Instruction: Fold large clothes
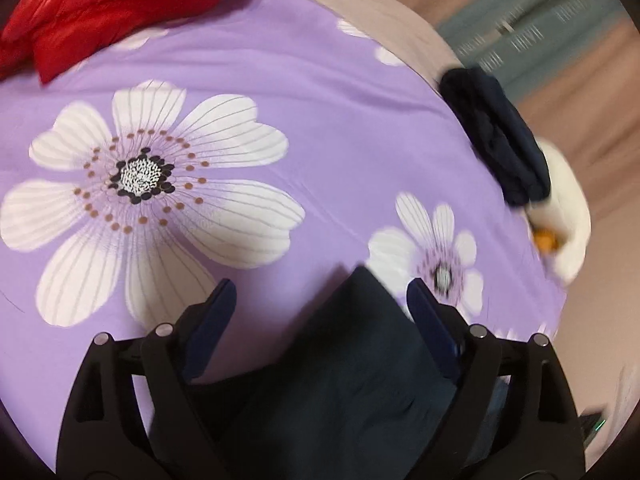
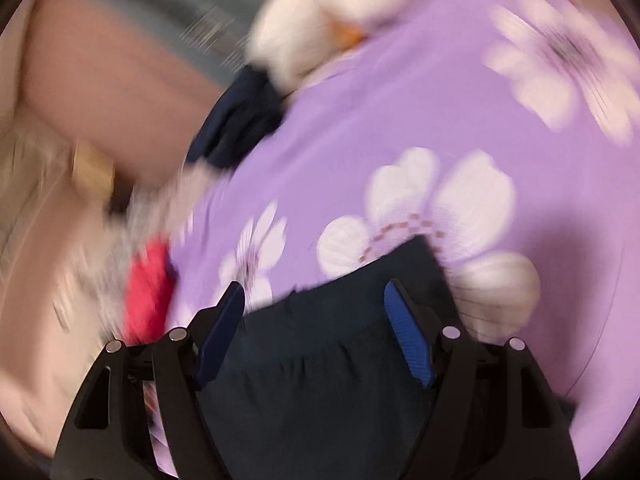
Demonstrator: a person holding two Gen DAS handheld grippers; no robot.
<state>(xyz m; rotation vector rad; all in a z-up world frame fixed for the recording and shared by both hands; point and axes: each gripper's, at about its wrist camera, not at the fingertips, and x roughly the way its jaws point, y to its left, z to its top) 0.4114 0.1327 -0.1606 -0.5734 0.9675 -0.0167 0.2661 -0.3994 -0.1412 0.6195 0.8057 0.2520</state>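
A dark navy garment [image 1: 340,380] lies flat on the purple flowered bedsheet [image 1: 320,120], one corner pointing away from me. My left gripper [image 1: 320,304] hangs over it with its jaws wide apart, and neither pad presses on the cloth. In the blurred right wrist view the same dark garment [image 2: 328,380], with a gathered seam across it, lies under my right gripper [image 2: 314,312]. That gripper is open too, the cloth loose between its blue pads [image 2: 408,332].
A crumpled navy cloth [image 1: 496,140] [image 2: 240,120] and a white plush toy with an orange part [image 1: 564,208] [image 2: 312,28] sit at the bed's edge. A red garment [image 1: 120,4] lies at the far left. A pink-red cloth [image 2: 148,292] lies near the right gripper's left side.
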